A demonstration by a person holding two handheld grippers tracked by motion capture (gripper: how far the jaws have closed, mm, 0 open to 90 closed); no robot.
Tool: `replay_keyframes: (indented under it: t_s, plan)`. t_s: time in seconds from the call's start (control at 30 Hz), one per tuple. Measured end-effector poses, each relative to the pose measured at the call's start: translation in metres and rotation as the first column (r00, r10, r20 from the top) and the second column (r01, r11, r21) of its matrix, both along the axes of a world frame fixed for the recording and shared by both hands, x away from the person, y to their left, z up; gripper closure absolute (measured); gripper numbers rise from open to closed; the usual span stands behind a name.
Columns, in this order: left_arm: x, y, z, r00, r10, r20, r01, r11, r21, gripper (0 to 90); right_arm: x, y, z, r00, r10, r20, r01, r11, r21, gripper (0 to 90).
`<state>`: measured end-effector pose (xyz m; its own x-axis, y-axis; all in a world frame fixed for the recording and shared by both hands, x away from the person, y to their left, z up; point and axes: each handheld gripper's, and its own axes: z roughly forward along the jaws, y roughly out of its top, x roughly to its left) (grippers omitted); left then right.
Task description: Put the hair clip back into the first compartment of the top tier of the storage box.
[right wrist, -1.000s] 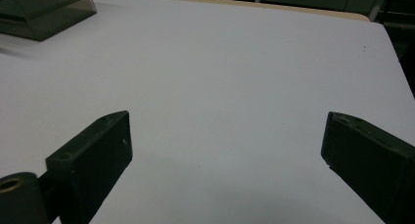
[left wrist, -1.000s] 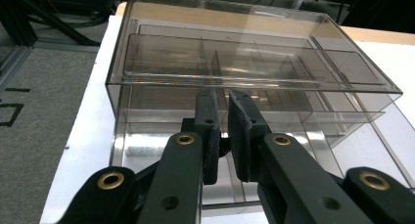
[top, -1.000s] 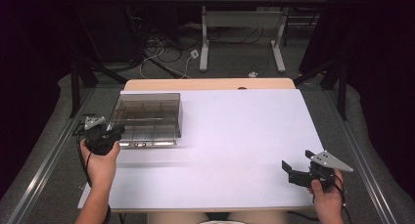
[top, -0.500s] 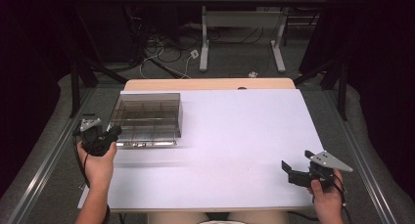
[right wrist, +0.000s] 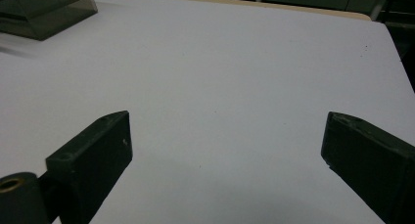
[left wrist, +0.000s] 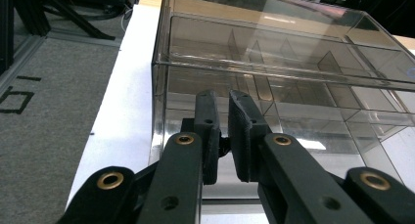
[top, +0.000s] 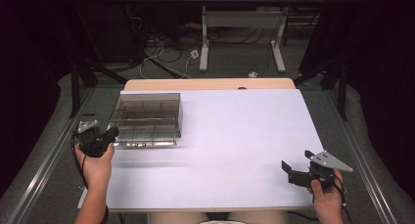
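Sliding leftward, the left gripper [top: 108,134] is now sitting nearly closed at the clear box [top: 147,117]; the right gripper [top: 293,173] is waiting wide open above the bench [top: 235,136].

Only a clear box [top: 147,117] blocks the table's [top: 235,150] far-left corner.

One clear compartment box [top: 147,119] sat on one white table [top: 235,150]. Two grippers: left gripper [top: 100,138], right gripper [top: 296,172]. Two hands held them.
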<state>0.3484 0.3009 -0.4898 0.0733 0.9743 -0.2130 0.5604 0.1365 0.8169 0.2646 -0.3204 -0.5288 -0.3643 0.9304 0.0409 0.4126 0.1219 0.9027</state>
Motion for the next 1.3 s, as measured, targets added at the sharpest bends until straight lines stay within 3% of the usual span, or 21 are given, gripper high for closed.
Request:
replay_keyframes:
  t_s: [0.53,0.8,1.03,1.3]
  plan:
    - [0.001,-0.001,-0.002,1.0000,0.001,-0.009,-0.001,1.0000,0.006,80.5,0.000,0.000,0.000,1.0000,0.001,-0.002,-0.001,1.000,-0.002,4.5]
    - [0.001,-0.002,-0.003,0.9998,0.018,-0.010,-0.017,0.9994,0.030,67.7,0.000,0.000,0.000,1.0000,-0.002,-0.005,0.002,1.000,0.002,4.5]
    - [-0.001,-0.007,-0.001,0.9999,0.014,-0.005,-0.014,0.9988,0.046,50.0,-0.001,-0.001,0.001,1.0000,-0.006,-0.002,0.006,1.000,-0.004,4.5]
    - [-0.005,-0.015,0.005,0.9998,-0.013,0.012,0.013,0.9996,0.024,33.7,0.000,0.000,0.000,1.0000,-0.004,0.009,0.004,1.000,0.004,4.5]
